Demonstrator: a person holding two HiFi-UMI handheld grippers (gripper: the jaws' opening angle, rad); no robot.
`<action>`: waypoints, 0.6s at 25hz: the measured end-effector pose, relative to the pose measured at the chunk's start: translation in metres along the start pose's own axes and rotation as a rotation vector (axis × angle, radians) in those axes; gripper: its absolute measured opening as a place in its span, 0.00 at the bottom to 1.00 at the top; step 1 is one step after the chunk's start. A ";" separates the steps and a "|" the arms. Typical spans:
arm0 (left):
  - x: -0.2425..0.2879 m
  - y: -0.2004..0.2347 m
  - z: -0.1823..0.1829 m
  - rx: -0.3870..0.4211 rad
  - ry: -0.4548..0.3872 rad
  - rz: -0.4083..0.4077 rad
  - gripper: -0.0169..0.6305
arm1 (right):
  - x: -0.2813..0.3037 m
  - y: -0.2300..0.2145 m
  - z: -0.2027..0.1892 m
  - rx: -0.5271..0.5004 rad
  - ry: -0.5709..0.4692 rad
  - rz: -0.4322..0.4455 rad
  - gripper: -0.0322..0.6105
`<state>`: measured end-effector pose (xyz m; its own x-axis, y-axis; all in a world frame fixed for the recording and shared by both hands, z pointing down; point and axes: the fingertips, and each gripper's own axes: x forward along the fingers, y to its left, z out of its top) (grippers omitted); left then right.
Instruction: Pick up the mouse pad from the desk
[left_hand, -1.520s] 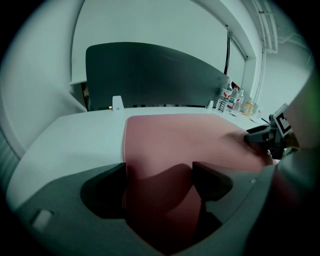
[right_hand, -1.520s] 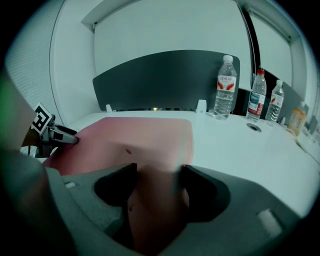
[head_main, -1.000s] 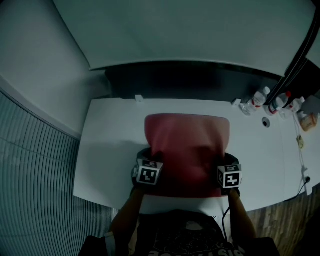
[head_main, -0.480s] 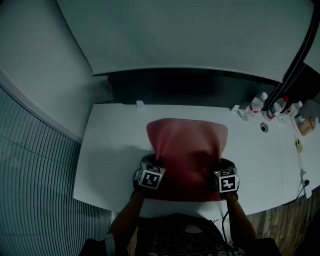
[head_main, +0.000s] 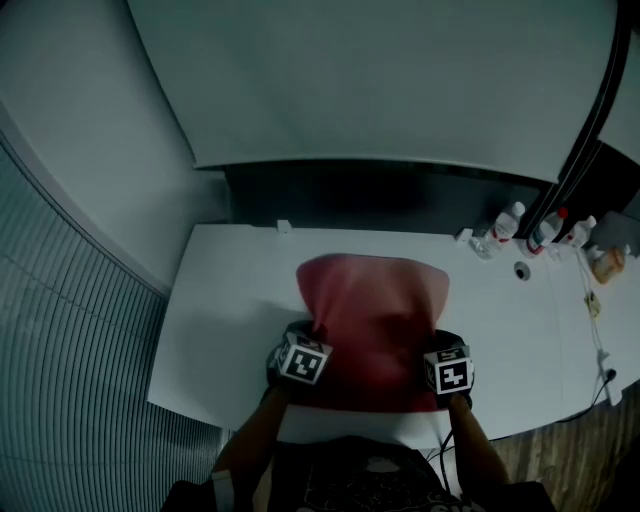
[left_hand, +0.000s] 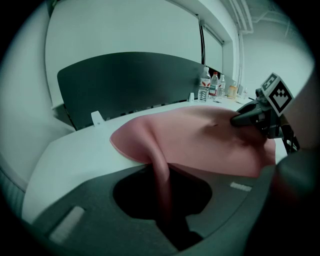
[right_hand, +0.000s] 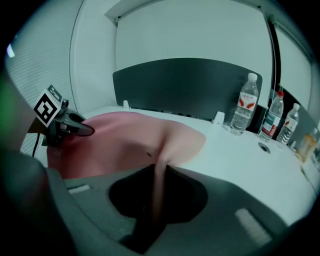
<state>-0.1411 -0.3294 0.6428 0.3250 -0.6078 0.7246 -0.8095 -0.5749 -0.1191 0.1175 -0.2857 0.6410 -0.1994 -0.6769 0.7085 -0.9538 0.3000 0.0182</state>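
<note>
Gripping the pad (head_main: 375, 305) at its two near corners: clamping the left gripper (head_main: 314, 334) on the corner at 7 o'clock and the right gripper (head_main: 438, 342) on the corner at 5 o'clock, as laid out in the head view. Having just been closing both pairs of fingers (left_hand: 90, 200), and now pinching a thin upright fold of pink edge in each pair, as shown in both gripper views.

Leaving most of the pad flat on the tabletop (head_main: 225, 290), spreading away from the fingers toward 12 o'clock, with only the near edge bunching and rising at the two pinches. Spanning that gripped edge from 9 to 3 o'clock between the grippers, neither hand sitting nearer than the other.

Probably calling next for raising both grippers together and evenly, peeling the far end off at 12 o'clock last. Risking sag in the middle or a slipped corner if lifting unevenly.
</note>
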 end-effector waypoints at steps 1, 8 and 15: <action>-0.002 -0.001 0.000 0.001 0.003 -0.001 0.11 | -0.002 0.001 0.002 -0.001 -0.009 0.002 0.13; -0.012 -0.006 0.009 -0.030 -0.026 -0.023 0.11 | -0.016 0.007 0.017 -0.013 -0.063 0.018 0.13; -0.022 -0.008 0.016 -0.044 -0.030 -0.011 0.11 | -0.029 0.011 0.029 -0.021 -0.099 0.043 0.13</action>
<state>-0.1344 -0.3201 0.6167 0.3482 -0.6180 0.7048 -0.8260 -0.5578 -0.0809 0.1064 -0.2829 0.6002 -0.2618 -0.7260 0.6359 -0.9392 0.3432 0.0051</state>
